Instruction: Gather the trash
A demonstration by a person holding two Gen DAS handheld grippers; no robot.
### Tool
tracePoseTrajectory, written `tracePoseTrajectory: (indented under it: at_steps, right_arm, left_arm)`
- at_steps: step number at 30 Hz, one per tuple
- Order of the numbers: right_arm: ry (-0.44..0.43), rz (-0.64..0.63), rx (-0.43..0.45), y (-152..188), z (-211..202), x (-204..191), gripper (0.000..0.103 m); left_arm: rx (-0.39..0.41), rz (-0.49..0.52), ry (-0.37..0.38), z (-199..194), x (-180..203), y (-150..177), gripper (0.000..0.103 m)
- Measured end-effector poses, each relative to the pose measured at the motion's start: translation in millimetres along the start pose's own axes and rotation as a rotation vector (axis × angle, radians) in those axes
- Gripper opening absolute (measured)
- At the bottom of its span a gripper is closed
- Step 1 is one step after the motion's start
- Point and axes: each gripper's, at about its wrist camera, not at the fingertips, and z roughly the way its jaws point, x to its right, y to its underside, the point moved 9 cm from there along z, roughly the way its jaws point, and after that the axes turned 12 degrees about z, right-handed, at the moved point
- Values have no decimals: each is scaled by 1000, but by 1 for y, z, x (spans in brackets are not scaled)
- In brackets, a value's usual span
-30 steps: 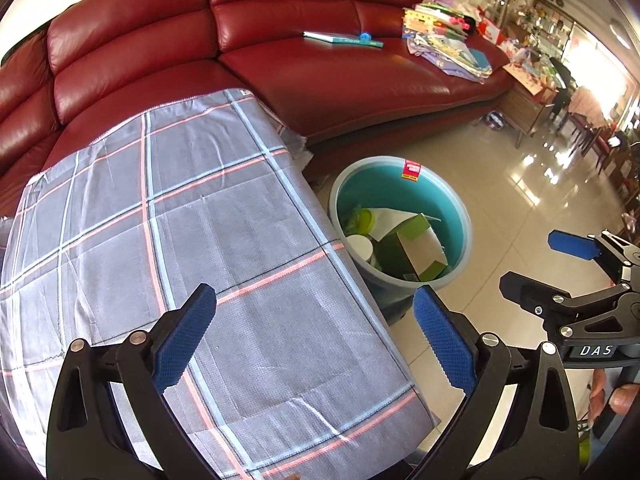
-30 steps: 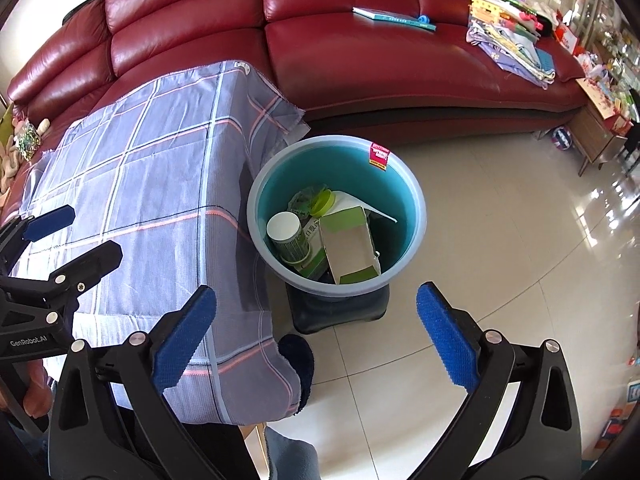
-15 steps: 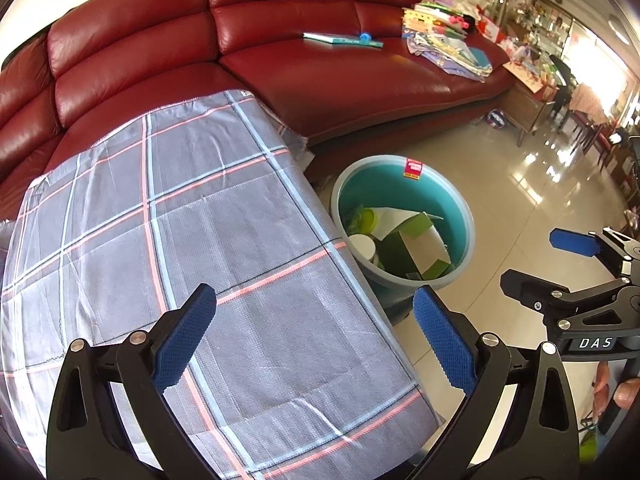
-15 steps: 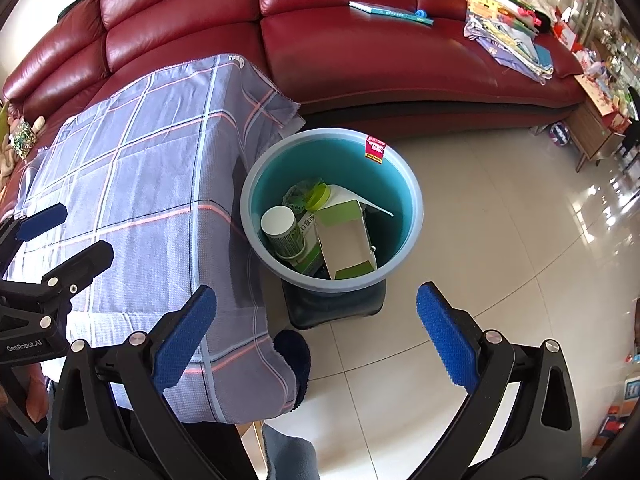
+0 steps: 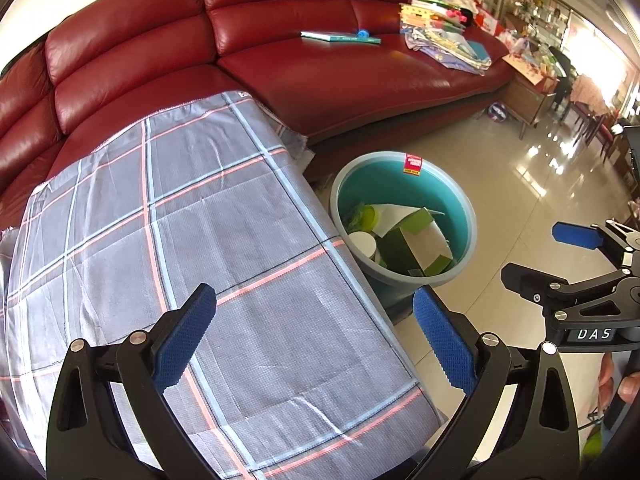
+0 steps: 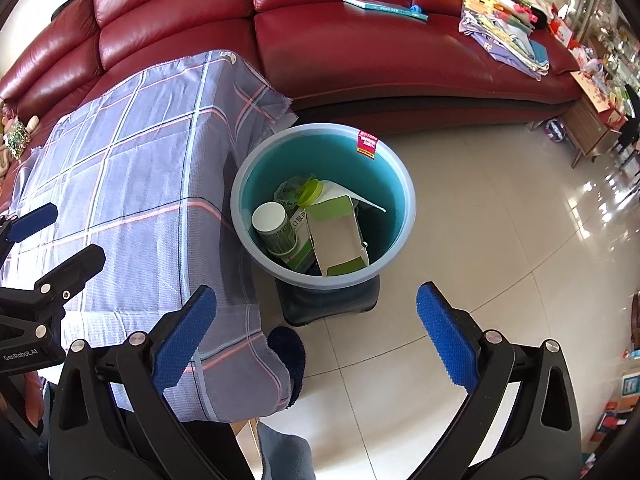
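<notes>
You hold two tools, and both stand wide apart with nothing between their blue pads. Your left tool (image 5: 316, 340) hovers over the bench (image 5: 168, 216), which is draped in a grey plaid cloth with pink and pale-blue lines; your right tool (image 6: 316, 336) hangs over the tiled floor (image 6: 500, 216), just off the bench's corner.

There is one teal basin (image 6: 394, 172), sitting on a dark stool (image 6: 332, 308) on the floor beside the bench and in front of the red sofa (image 6: 360, 40). A red sticker (image 6: 368, 143) is on its far inner wall. Inside it you can count one green carton (image 6: 338, 240) with its flap open, one white-lidded tub (image 6: 272, 228), one yellow-green cap (image 6: 310, 192), one white sheet (image 6: 340, 192) and some crumpled green wrapper (image 6: 290, 190); a printed box lies partly hidden under the carton.

The basin lies ahead of your right tool and slightly to its left, well apart from the pads. From your left tool it lies ahead and to the right, beyond the bench edge.

On the sofa lie one thin book (image 5: 340, 37) and one pile of papers and cloth (image 5: 444, 36).

Compared with a second ago, your right tool has drifted a little, so the basin sits slightly higher and further left in its view; your left tool's view is almost unchanged, and both tools remain spread.
</notes>
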Motion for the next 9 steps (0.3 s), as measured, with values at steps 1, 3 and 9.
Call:
tracePoseTrajectory:
  at_steps: [1,3,9]
  right_arm:
    - [0,0,1,0,0,0,96]
    - [0,0,3,-1,-1,0,96]
    - [11,-3,8,-2,-1,1,96]
  left_arm:
    - [-3,-1,1,0,0,0,99]
    - [-6,1,1,1,0,0,99]
    - [-15,-10,0,3,-2,2,99]
